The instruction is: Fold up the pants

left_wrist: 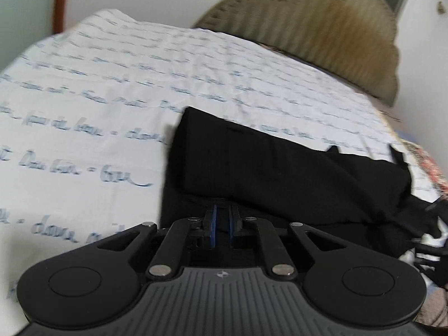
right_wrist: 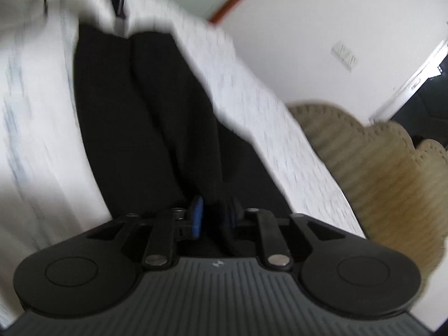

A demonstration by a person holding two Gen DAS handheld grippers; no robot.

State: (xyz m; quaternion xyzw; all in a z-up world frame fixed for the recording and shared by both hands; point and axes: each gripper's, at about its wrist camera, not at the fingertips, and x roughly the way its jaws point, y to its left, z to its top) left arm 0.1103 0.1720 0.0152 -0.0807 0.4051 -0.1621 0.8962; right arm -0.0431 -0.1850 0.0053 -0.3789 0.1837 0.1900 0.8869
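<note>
Black pants (left_wrist: 280, 168) on the bed (left_wrist: 84, 112), lying on the white sheet printed with blue script, near the edge toward the tan scalloped headboard (left_wrist: 322, 28). Already doubled at least once: upper layer with a straight edge resting over a lower layer in the left wrist view; two long lobes side by side in the right wrist view (right_wrist: 134, 117), read as legs laid together. Left hand-held gripper (left_wrist: 222, 225): blue pads drawn near together with dark cloth between, judged clamped on the pants at the near edge. Right hand-held gripper (right_wrist: 214, 217): a ridge of black fabric bunched between the pads, pinched. Right view badly motion-blurred, detail unreliable. Judgement: mid-fold, lengthwise fold done, a crosswise fold under way. Left to do: carry held edge over, lay flat, release, smooth. Final fold count not determinable.
</note>
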